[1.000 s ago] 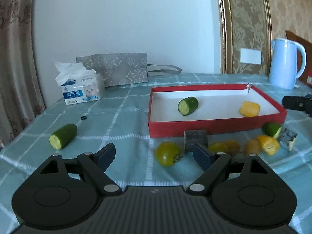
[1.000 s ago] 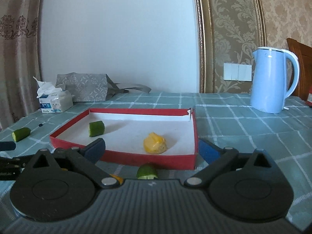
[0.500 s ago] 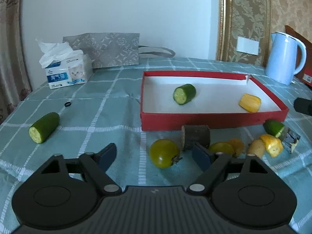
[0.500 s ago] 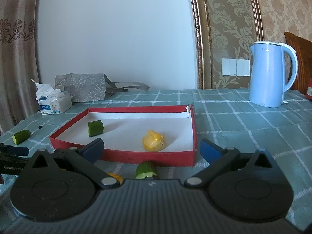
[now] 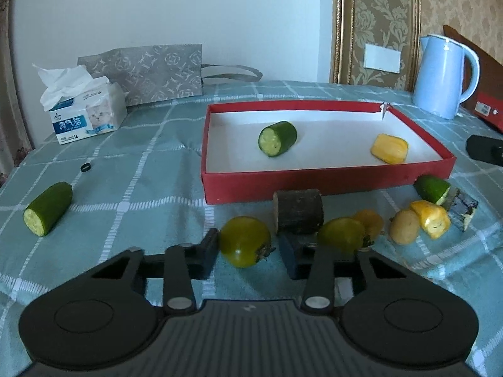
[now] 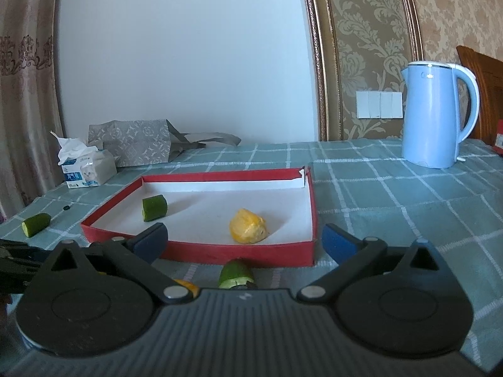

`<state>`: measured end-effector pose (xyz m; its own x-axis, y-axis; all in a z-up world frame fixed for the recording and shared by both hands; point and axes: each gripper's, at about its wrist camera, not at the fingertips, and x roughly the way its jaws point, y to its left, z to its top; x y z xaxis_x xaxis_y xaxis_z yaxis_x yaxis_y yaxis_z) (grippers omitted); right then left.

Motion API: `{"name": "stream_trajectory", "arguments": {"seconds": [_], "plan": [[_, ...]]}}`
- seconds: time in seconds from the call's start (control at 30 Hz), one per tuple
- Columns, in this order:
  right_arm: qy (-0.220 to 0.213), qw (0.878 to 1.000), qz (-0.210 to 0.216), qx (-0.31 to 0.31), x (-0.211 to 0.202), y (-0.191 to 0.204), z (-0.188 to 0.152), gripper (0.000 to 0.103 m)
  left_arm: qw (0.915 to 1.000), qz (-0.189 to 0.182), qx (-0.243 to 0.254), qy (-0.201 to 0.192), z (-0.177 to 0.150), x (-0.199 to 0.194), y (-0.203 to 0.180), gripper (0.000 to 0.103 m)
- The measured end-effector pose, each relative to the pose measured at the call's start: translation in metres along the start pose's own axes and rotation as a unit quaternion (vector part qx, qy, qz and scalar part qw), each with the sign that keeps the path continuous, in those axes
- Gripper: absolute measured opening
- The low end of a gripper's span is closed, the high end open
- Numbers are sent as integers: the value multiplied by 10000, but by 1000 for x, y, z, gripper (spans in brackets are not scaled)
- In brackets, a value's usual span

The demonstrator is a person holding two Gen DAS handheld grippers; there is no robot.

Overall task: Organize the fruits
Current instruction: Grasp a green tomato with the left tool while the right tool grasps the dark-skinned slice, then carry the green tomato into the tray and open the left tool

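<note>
Left black two-finger gripper (image 5: 248, 256), jaws just closing around the round green tomato (image 5: 244, 241) with its right pad short of the skin, could squirt it aside off-centre toward the brown log stub (image 5: 298, 211) just ahead, short of the red cardboard tray (image 5: 327, 182) beyond; right gripper (image 6: 244, 242) hovers wide apart, empty.

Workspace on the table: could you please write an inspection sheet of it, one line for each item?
Surface: checked teal tablecloth, flat.
Job's things: red tray holds a cucumber piece and a yellow piece; more fruit lies in front of it.
Clutter: tissue pack, paper bag, kettle.
Grippers: left gripper jaws have just been closing around the green tomato, grip unsure; right gripper open, empty.
Cables: nothing seen.
Surroundings: wall, curtain.
</note>
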<state>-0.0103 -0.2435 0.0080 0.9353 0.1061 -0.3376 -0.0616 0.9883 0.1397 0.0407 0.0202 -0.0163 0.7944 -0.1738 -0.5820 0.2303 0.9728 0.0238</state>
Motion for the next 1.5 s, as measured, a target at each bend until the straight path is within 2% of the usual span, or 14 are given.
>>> {"name": "stream_trajectory", "arguments": {"seconds": [0.03,0.2,0.33,0.47,0.63,0.77,0.8,0.93,1.0,1.17,1.23,1.3,1.37,1.5], "plan": [[25,10000,10,16,0,-1,0,103,10000,18,18,-19,0,1,0,34],[-104,9999,-103,44,-5,-4,2,103,9999,3,-91,-102,-2,-2,3,34],[-274,9986,-420,160,-16,-19,4,103,9987,3,-380,-344,-2,-11,13,34],[22,9964,-810,256,-21,-43,-6,103,9958,-101,-724,-549,0,-19,25,34],[466,9953,-616,588,-24,-65,-17,101,9957,-170,-700,-580,0,-20,23,34],[473,9981,-383,118,-29,-46,-22,101,9964,-139,-597,-587,0,-20,20,34],[485,9983,-322,-51,-29,-40,-24,99,9963,-159,-613,-580,0,-20,20,34],[675,9949,-135,-737,-19,-11,-26,78,9960,-171,-671,-564,-1,-20,22,34],[765,9933,-30,-866,-13,-3,-27,76,9958,-197,-700,-552,-1,-20,23,34],[974,9884,-76,-1167,4,11,-28,58,9959,-216,-690,-538,-1,-20,23,34],[1090,9869,-27,-1189,12,12,-28,44,9959,-235,-692,-530,-1,-20,23,34],[1200,9855,40,-1202,18,13,-30,36,9959,-240,-689,-528,-1,-19,23,34],[1245,9848,65,-1206,21,14,-32,32,9960,-254,-680,-520,-1,-19,23,34],[1150,9875,107,-1076,19,11,-31,33,9964,-234,-625,-531,-2,-19,21,34]]}}
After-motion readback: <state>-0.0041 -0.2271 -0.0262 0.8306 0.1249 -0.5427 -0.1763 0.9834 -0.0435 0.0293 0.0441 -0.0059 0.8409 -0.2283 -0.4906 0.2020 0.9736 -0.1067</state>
